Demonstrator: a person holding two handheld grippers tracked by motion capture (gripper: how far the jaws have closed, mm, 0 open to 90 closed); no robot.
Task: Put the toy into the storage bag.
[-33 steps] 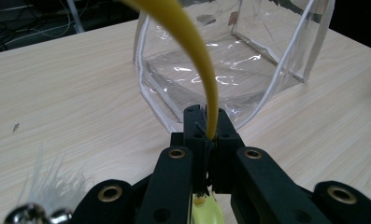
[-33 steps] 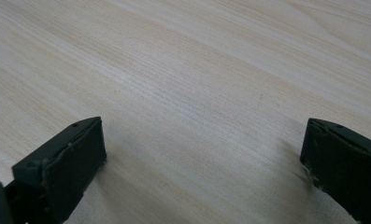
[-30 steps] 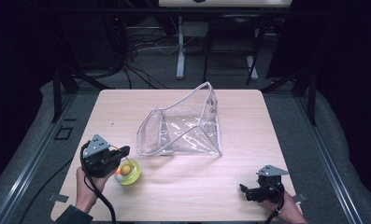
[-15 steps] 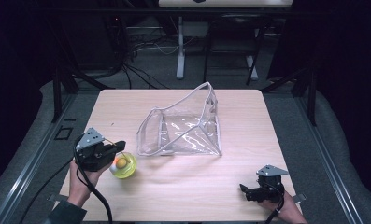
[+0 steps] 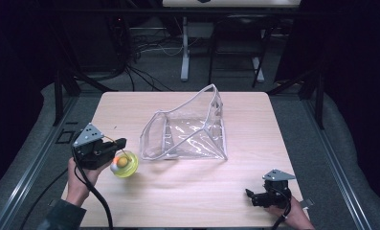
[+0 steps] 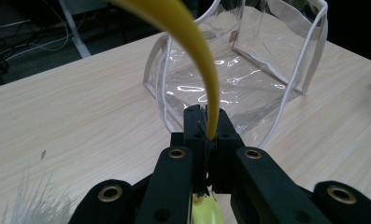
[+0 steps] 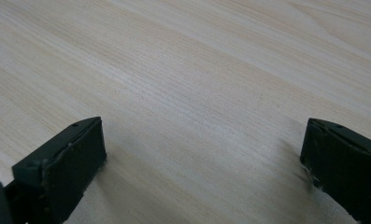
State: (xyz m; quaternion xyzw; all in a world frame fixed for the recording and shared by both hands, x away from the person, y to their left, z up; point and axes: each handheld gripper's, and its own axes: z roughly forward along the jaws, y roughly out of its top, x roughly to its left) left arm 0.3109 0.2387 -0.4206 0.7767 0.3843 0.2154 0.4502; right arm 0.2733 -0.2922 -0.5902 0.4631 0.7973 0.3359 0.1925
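A small yellow-green translucent bowl (image 5: pixel 126 165) with an orange ball and something white in it hangs just above the table's left front. My left gripper (image 5: pixel 117 149) is shut on its rim. In the left gripper view the yellow rim (image 6: pixel 195 39) curves up out of the closed jaws of the left gripper (image 6: pixel 206 123). A clear plastic bag (image 5: pixel 192 132) with white trim stands mid-table, its mouth open toward the left, and in the left gripper view the bag (image 6: pixel 248 70) lies just ahead. My right gripper (image 5: pixel 251 195) rests open at the front right, and in its own view the right gripper (image 7: pixel 202 154) has only bare wood between the jaws.
The pale wooden table (image 5: pixel 202 191) has bare room in front of the bag and between the two hands. Dark floor, cables and a metal stand lie beyond the far edge. White bristly fibres (image 6: pixel 36 205) show at the lower left of the left gripper view.
The left gripper has drawn a little to the left and upward, carrying the yellow bowl with it. The right gripper and the bag have stayed put.
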